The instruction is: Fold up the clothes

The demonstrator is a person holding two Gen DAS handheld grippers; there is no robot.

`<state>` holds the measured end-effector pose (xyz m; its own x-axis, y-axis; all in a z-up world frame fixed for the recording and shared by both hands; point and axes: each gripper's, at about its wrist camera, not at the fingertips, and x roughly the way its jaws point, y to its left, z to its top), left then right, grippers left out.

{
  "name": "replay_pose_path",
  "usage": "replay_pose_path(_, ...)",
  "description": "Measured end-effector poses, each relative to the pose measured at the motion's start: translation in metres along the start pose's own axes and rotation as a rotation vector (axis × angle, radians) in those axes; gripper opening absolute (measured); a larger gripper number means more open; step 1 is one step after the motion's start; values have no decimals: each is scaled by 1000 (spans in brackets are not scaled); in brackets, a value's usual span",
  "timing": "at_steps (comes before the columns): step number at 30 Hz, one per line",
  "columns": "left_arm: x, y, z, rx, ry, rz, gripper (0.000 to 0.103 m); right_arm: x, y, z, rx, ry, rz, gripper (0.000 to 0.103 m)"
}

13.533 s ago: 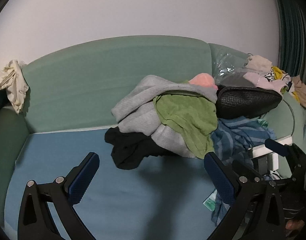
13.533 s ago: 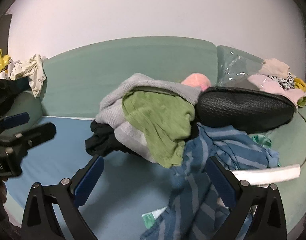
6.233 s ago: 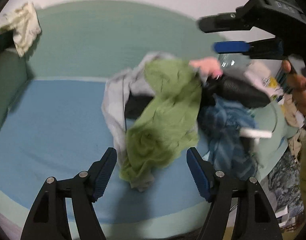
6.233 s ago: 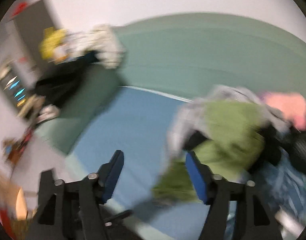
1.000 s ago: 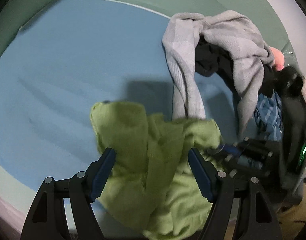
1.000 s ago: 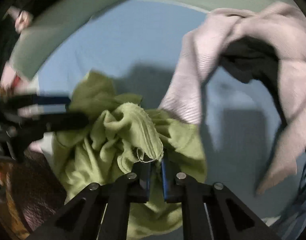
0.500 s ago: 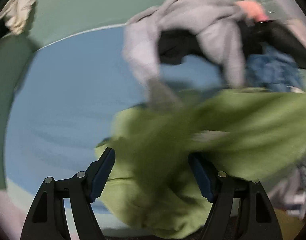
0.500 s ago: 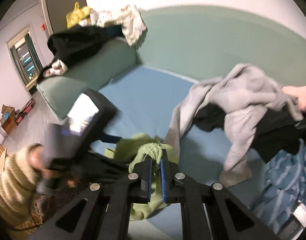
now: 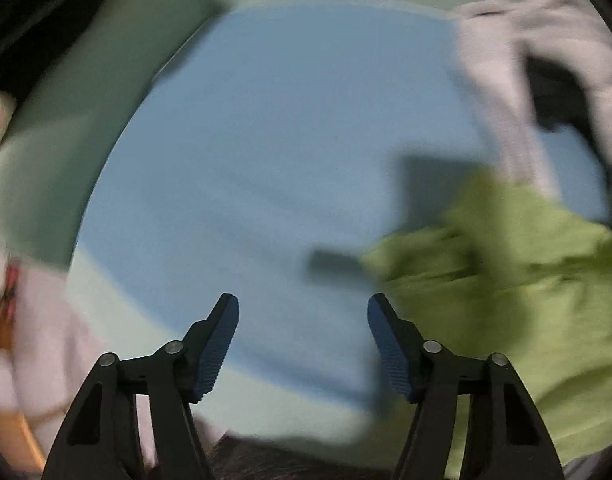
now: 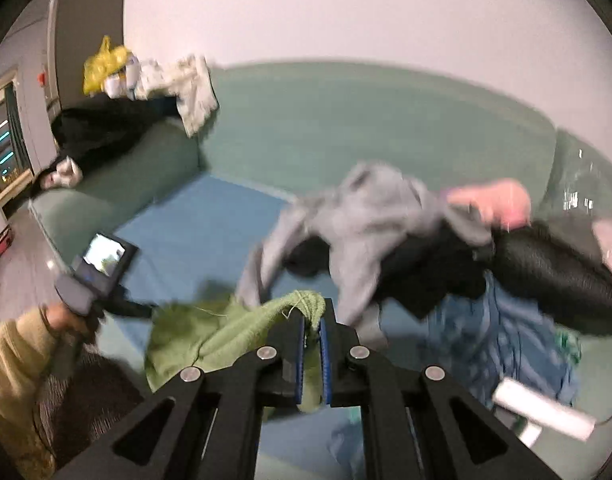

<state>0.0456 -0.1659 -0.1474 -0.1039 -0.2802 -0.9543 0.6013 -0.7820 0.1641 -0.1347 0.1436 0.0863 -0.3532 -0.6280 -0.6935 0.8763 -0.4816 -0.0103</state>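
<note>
A green garment (image 10: 210,332) hangs from my right gripper (image 10: 311,320), which is shut on a bunched edge of it above the front of the blue sofa seat (image 10: 194,232). In the blurred left wrist view the green garment (image 9: 525,280) fills the right side. My left gripper (image 9: 304,312) is open and empty over the blue seat (image 9: 286,140), to the left of the garment. It also shows in the right wrist view (image 10: 98,276), held in a hand at the left.
A pile with a grey sweater (image 10: 361,220), black clothes, a pink item (image 10: 493,200), a black bag (image 10: 557,268) and a blue striped garment (image 10: 505,344) covers the seat's right part. Clothes and a yellow bag (image 10: 106,64) sit on the left armrest.
My right gripper has lifted the green garment higher and tilted up. My left gripper has swung left, off the garment, and now looks at bare blue seat.
</note>
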Motion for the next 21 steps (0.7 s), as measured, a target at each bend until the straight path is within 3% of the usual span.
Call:
replay_pose_path(1, -3, 2, -3, -7, 13, -90, 65, 7, -2, -10, 7, 47, 9, 7)
replay_pose_path(5, -38, -48, -5, 173, -24, -352, 66, 36, -5, -56, 92, 215, 62, 8)
replay_pose_path(6, -45, -67, -5, 227, -41, -366, 67, 43, -6, -68, 118, 255, 77, 8)
replay_pose_path(8, -57, -108, -3, 339, -80, -367, 68, 52, -9, -92, 181, 295, 100, 8)
replay_pose_path(10, -57, -148, -1, 432, -60, -379, 68, 57, -14, -111, 231, 318, 101, 8)
replay_pose_path(17, -30, -258, -8, 588, -22, -285, 68, 46, -38, -141, 337, 317, 122, 9)
replay_pose_path(19, -20, -271, -5, 578, -35, -238, 68, 42, -46, -144, 353, 308, 125, 9)
replay_pose_path(21, -8, -280, -6, 591, -78, -117, 68, 41, -52, -146, 356, 302, 116, 9)
